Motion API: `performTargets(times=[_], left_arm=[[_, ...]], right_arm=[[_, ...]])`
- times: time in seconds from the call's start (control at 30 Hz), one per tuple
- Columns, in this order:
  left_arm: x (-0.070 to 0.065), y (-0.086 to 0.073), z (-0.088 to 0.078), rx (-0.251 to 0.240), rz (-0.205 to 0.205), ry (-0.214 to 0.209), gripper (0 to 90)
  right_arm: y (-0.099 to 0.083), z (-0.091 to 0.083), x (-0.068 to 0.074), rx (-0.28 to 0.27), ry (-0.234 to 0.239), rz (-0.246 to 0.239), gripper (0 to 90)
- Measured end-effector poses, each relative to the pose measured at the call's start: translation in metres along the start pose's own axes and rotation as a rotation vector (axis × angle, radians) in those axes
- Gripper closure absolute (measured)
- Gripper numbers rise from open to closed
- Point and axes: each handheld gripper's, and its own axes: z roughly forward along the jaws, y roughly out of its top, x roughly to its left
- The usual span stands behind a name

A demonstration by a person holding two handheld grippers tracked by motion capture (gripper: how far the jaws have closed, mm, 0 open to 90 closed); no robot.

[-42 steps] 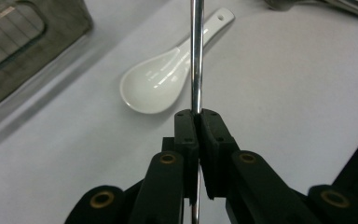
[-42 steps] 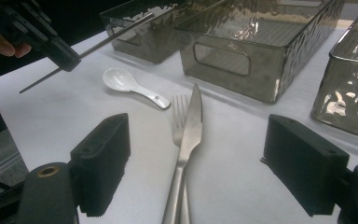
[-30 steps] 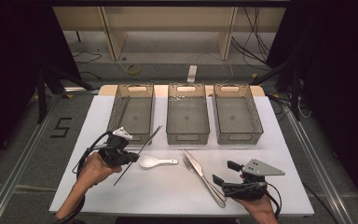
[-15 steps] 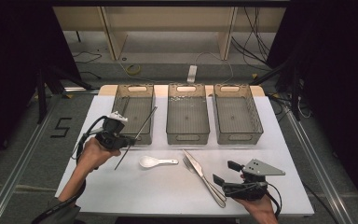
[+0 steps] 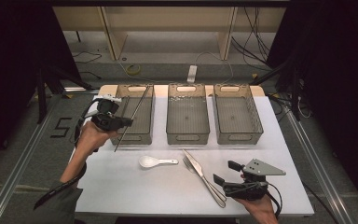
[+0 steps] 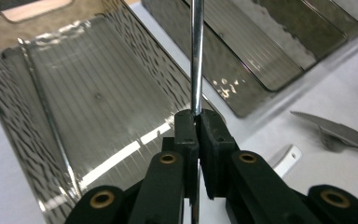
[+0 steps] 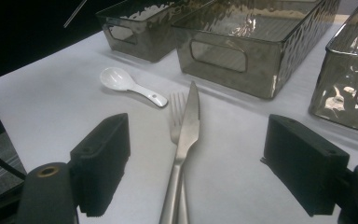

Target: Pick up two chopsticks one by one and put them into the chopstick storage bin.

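Observation:
My left gripper (image 5: pixel 122 122) is shut on a thin metal chopstick (image 5: pixel 134 114), held slanting over the left grey bin (image 5: pixel 140 136). In the left gripper view the chopstick (image 6: pixel 196 56) rises straight from the pinched jaws (image 6: pixel 196 122), with that bin's floor (image 6: pixel 98 98) below. My right gripper (image 5: pixel 225 172) is open near the table's front right, just right of a knife (image 5: pixel 204 171) that lies over a fork (image 5: pixel 189 164). In the right gripper view the knife (image 7: pixel 189 121) and fork (image 7: pixel 177 103) lie between the wide-apart jaws (image 7: pixel 198 156), untouched. A white spoon (image 5: pixel 151 162) lies left of them.
Three empty grey bins stand in a row at the back: the left one, a middle bin (image 5: pixel 188 136) and a right bin (image 5: pixel 238 135). The white table (image 5: pixel 121 186) has free room at the front left. Cables trail on the floor behind.
My left gripper has carried the chopstick from the table's front left, back and up, until it hangs over the left bin. The right gripper has stayed put.

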Motion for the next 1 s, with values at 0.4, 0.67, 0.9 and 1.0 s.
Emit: performTargets(times=[0.4, 0.67, 0.9, 1.0], left_arm=[[0.019, 0.019, 0.004, -0.043, -0.056, 0.028, 85.4], [0.029, 0.028, 0.012, -0.063, -0.08, 0.042, 85.4], [0.042, 0.034, 0.018, -0.079, -0.117, 0.061, 85.3], [0.045, 0.036, 0.021, -0.079, -0.12, 0.063, 85.3]], right_arm=[[0.0, 0.0, 0.0, -0.001, 0.001, 0.001, 23.6], [0.0, 0.0, -0.001, -0.001, 0.003, 0.0, 23.6], [0.0, 0.0, -0.001, -0.002, 0.004, 0.003, 23.6], [0.0, 0.0, -0.001, 0.0, 0.006, 0.002, 23.6]])
